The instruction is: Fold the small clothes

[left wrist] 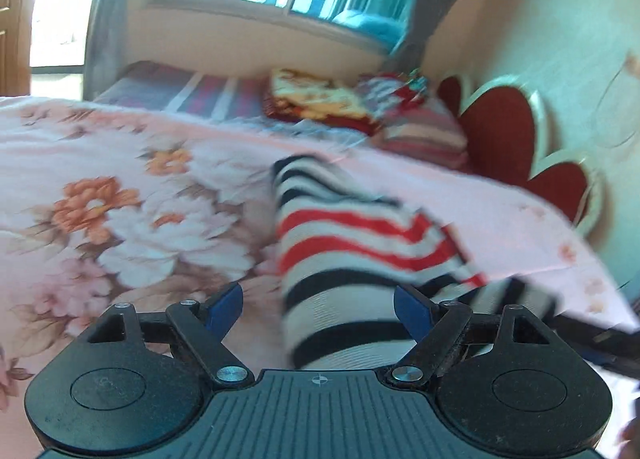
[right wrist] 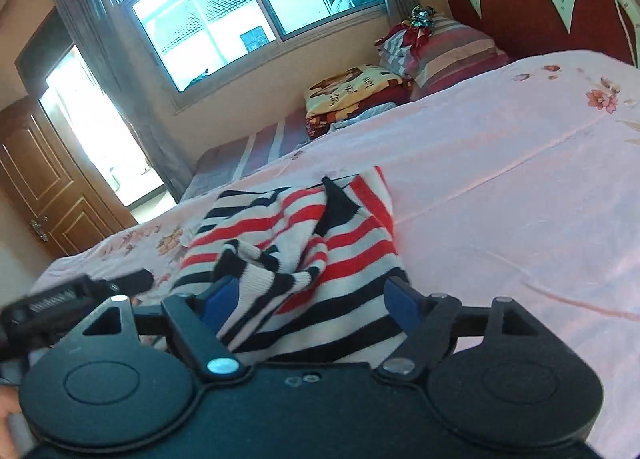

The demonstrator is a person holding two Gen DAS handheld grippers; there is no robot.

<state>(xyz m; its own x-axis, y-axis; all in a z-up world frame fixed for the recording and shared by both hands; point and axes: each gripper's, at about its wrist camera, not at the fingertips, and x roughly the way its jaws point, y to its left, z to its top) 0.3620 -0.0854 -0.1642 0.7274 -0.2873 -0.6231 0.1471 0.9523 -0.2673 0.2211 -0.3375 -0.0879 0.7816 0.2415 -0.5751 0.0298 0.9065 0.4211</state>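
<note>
Pink floral bedspread (right wrist: 500, 179) lay under the rumpled striped sweater (right wrist: 320, 243); my left gripper (left wrist: 318, 305) and right gripper (right wrist: 310, 297) gaped, unloaded. Folding looked barely begun; next I needed an edge pinch.

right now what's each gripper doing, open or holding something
Left gripper: open, fingers either side of the striped sweater, not clamped.
Right gripper: open, over the same sweater, holding nothing.

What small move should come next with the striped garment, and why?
Probably ease the right claw forward and close it on the bunched cuff of the striped garment. Both claws are open, the left claw too, and the garment lies crumpled on the pink bedspread, so nothing is gripped yet.
</note>
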